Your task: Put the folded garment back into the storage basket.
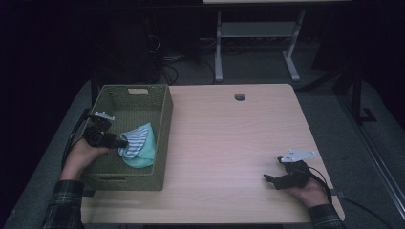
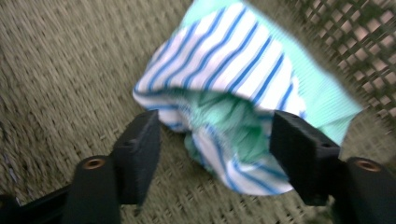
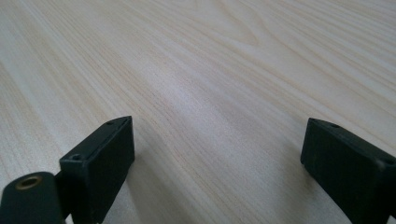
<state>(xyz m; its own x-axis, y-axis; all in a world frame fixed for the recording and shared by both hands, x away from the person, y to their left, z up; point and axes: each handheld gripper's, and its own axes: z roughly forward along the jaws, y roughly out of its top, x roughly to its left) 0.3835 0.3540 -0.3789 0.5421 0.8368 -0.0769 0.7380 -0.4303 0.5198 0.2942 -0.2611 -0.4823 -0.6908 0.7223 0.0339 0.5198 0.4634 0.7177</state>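
While the bundle is being straddled by the left jaws, everything is turning on one relation, set out below.

Key relation: the cloth [image 2: 224, 88] is being met straight ahead of the left gripper [image 2: 215, 140], bunched between the two jaws, with its striped side up and its longer spread running away toward the basket's far wall.

Left gripper: it is being held wide open around the cloth [image 1: 139, 145]; the jaws are standing on either side of the fabric, and no squeeze is being shown, so the cloth is judged as not yet gripped or just let go.

Nearer hand: the left gripper [image 1: 119, 141] is being kept inside the basket at the cloth, while the right gripper [image 1: 271, 179] is being rested well apart on the table [image 1: 229, 143].

Right gripper: its jaws are being held wide apart over bare wood [image 3: 210, 84], with nothing between them.

Basket: the woven basket [image 1: 165, 114] is being used as the container at the table's left edge; a single green and blue-striped cloth is being held in it, lying on its floor [image 2: 60, 79] toward the near right side.
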